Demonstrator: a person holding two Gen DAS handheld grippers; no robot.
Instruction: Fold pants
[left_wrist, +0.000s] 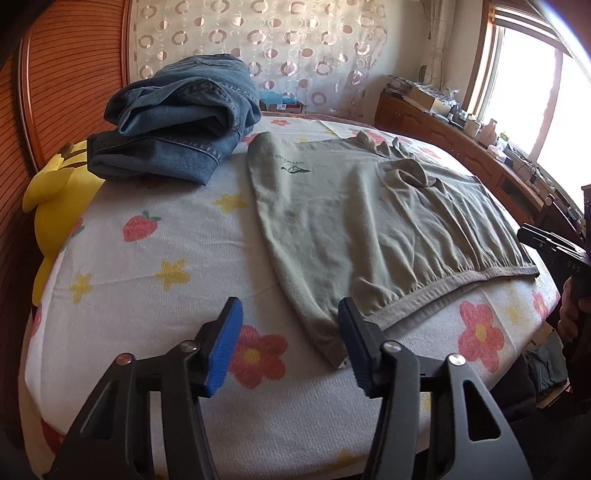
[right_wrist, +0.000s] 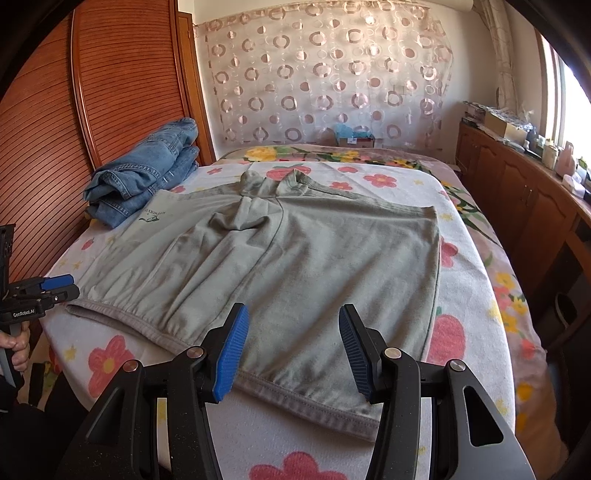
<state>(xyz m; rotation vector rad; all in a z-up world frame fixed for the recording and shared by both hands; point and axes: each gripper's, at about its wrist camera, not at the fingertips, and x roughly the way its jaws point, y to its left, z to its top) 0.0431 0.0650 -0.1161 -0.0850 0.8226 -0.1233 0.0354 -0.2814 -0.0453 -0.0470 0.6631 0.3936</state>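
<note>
Both grippers, left (left_wrist: 291, 343) and right (right_wrist: 293, 349), are held half-open and empty over the grey-green cotton pants' (right_wrist: 295, 258) waistband corners, evidently poised for pinching.

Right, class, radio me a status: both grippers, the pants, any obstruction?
Left gripper open at waistband corner. Right gripper open over near hem. Grey-green pants flat, part folded. Folded jeans clear, far corner.

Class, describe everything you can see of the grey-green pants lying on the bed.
The grey-green pants lie flat on the flowered bedsheet, already folded into a broad rectangle. The fabric looks like soft knit cotton, lightly wrinkled. A gathered elastic waistband with a stitched hem runs along the near edge, a small dark printed logo sits near the far left corner, and bunched folds rise at the far end. The folded jeans lie at that corner. Neither gripper grips the pants.
</note>
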